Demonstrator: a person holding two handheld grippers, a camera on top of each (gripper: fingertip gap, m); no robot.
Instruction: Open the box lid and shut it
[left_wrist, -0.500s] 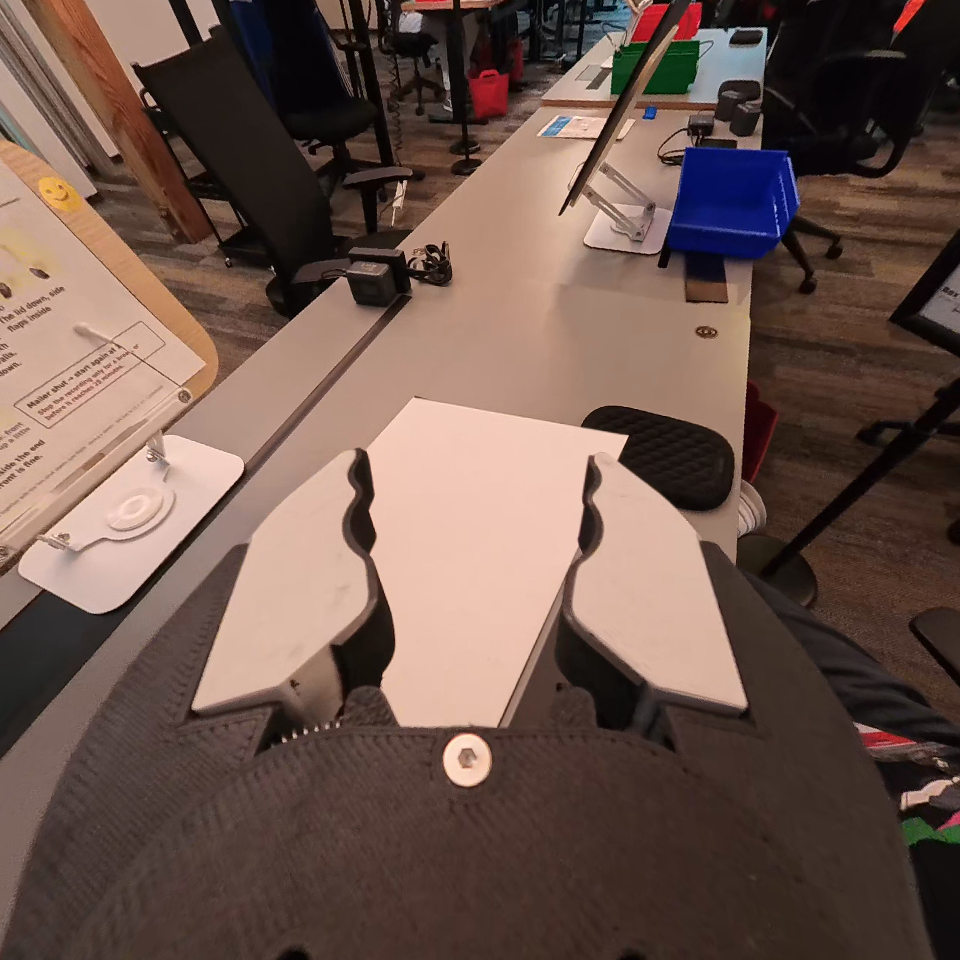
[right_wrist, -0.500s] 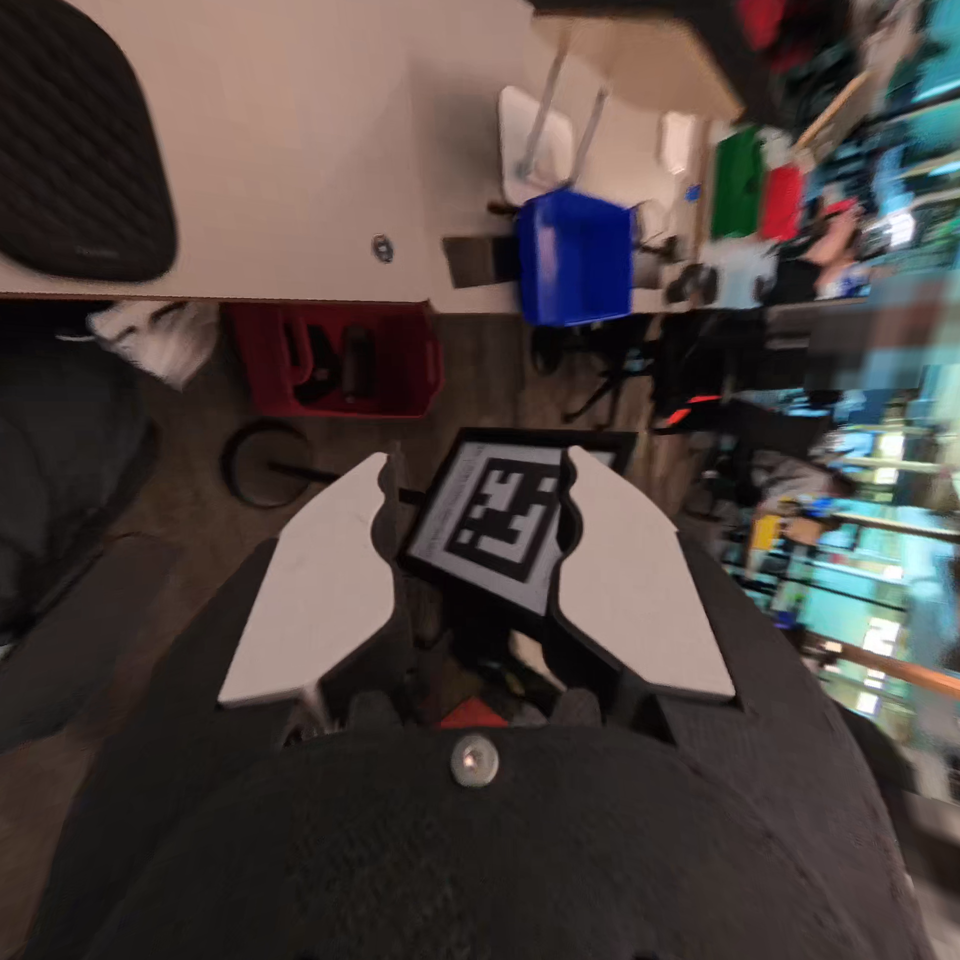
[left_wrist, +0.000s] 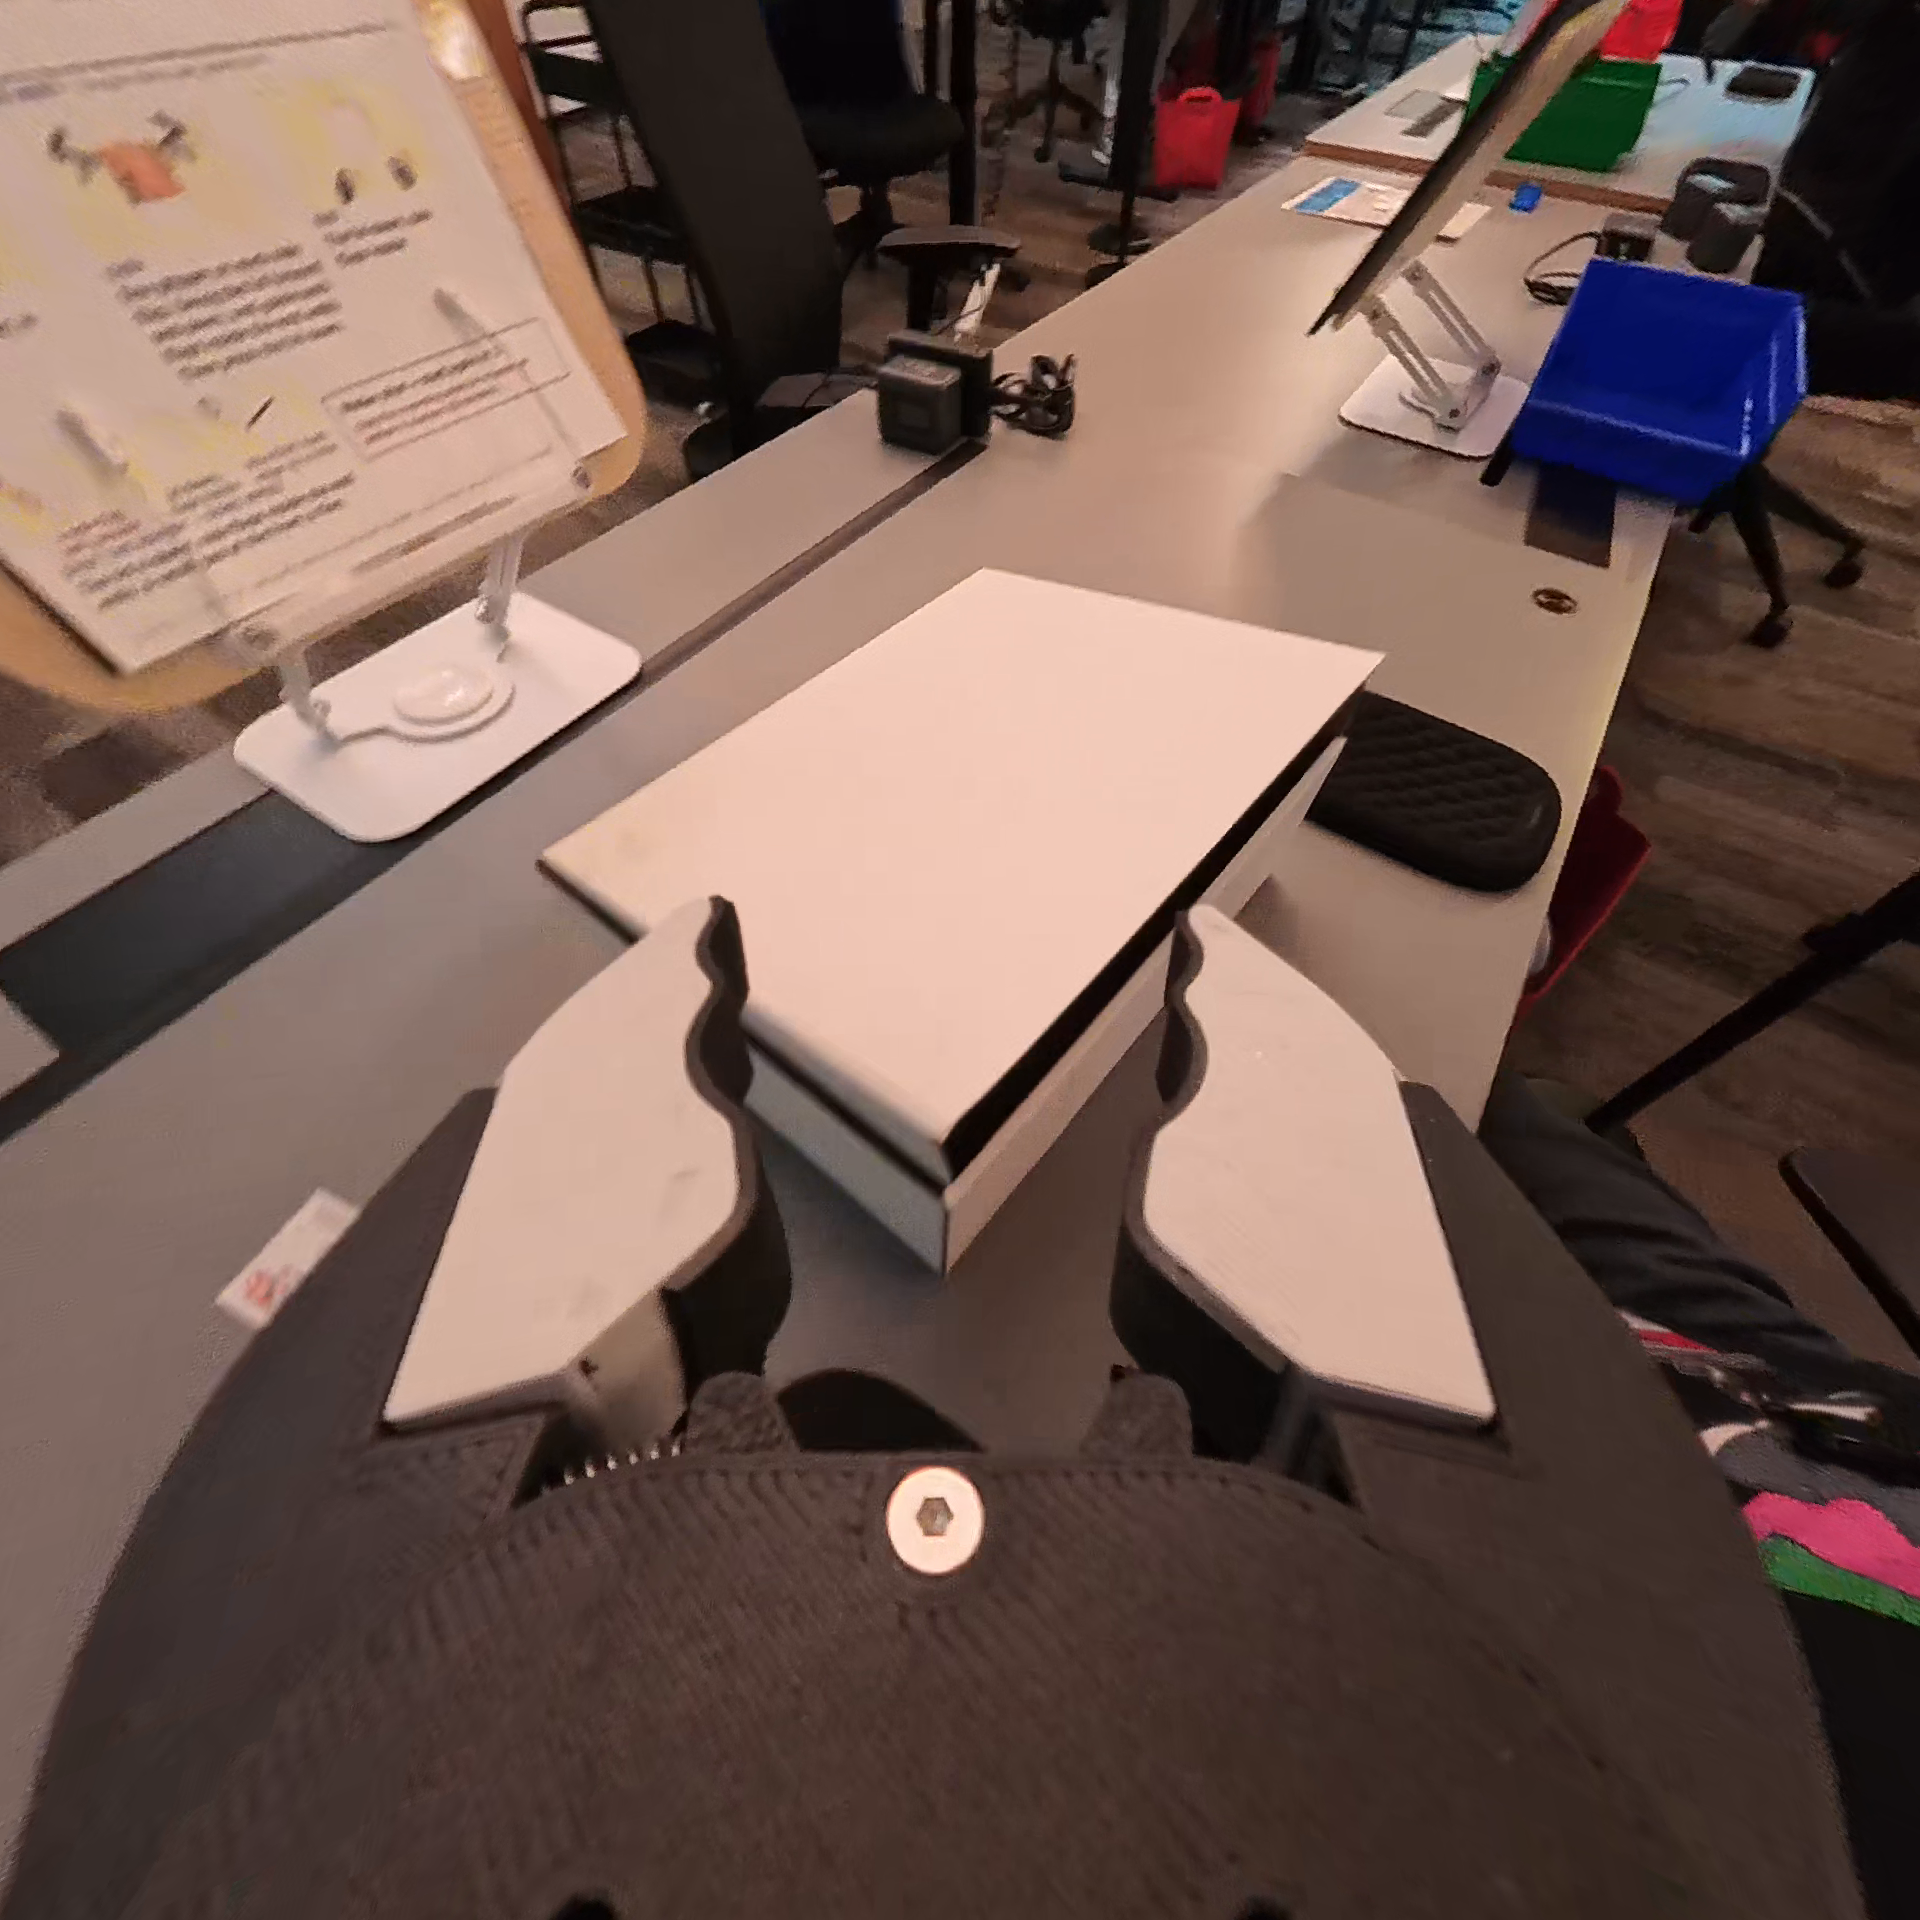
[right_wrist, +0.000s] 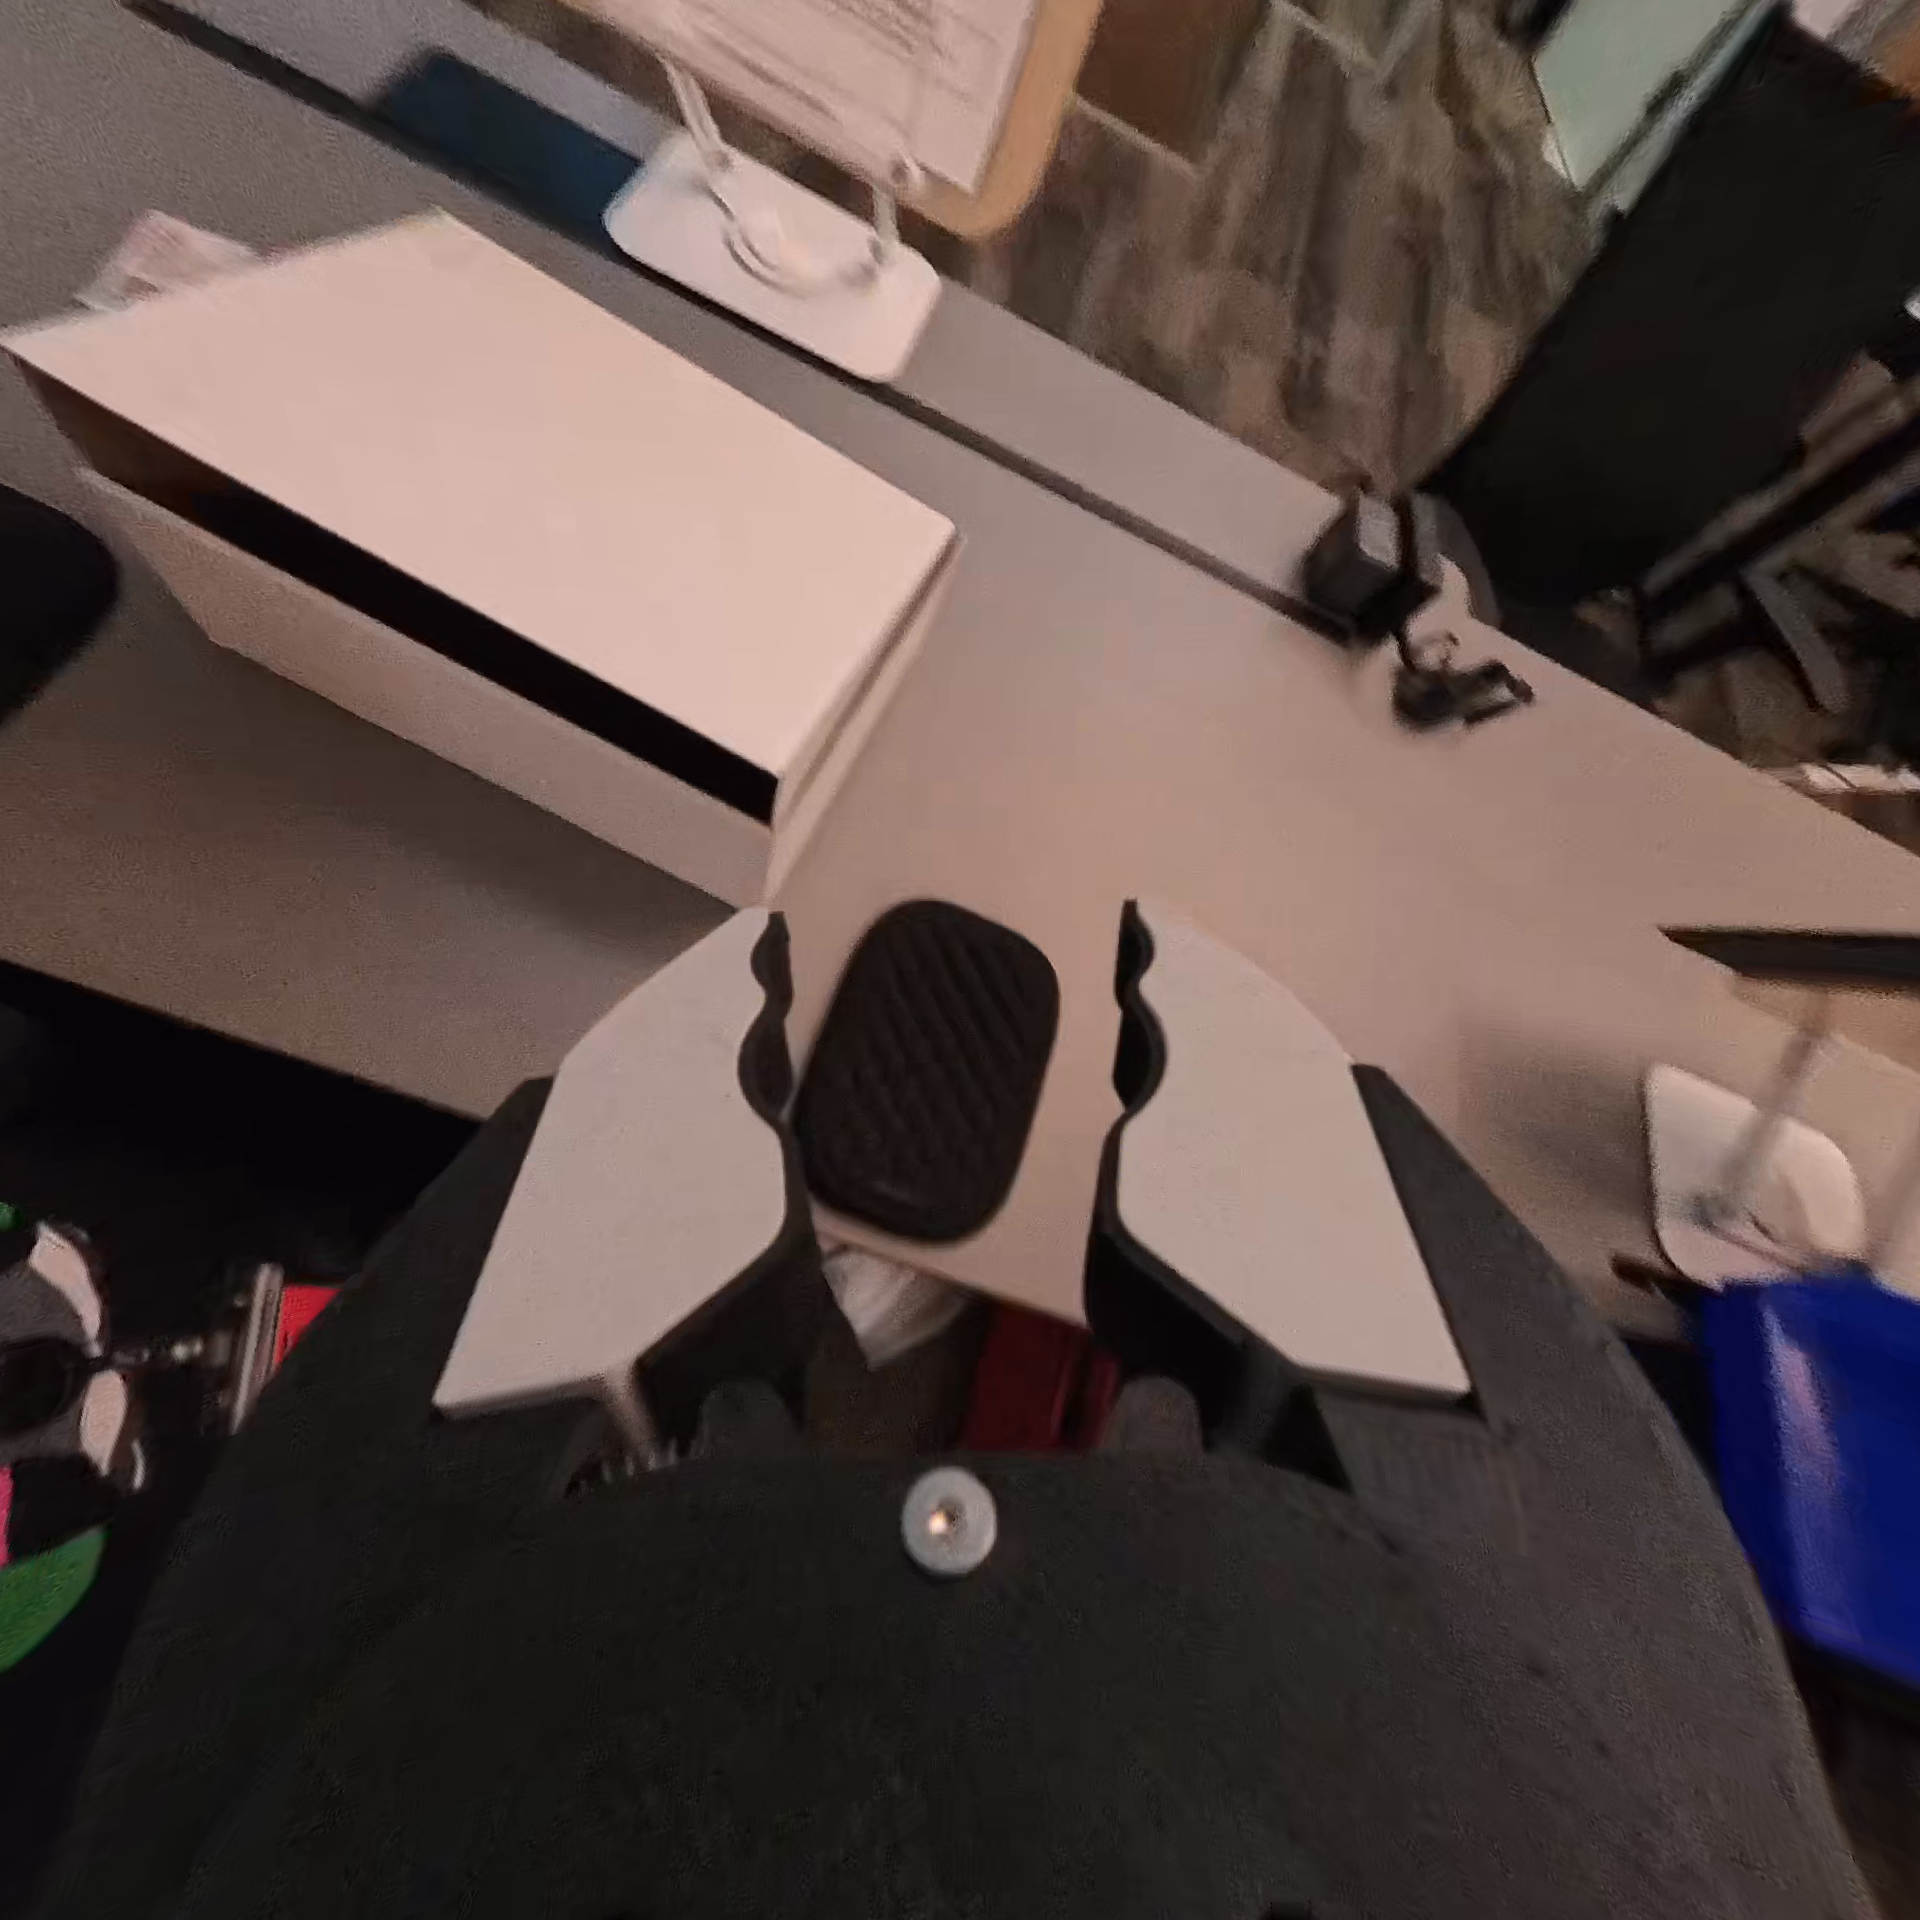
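A flat white cardboard box (left_wrist: 966, 831), its smooth lid (left_wrist: 997, 769) lying low over a dark side gap, sits on the grey desk (left_wrist: 1195, 499) beside a quilted black pad (left_wrist: 1439, 805). The left gripper (left_wrist: 956, 977) hovers released and empty at the box's near corner. Only the right wrist view shows the right gripper (right_wrist: 951, 982), likewise spread and empty, framing the pad beside the box.

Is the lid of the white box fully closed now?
No. The lid sits slightly raised: a dark gap shows above the box's front wall.
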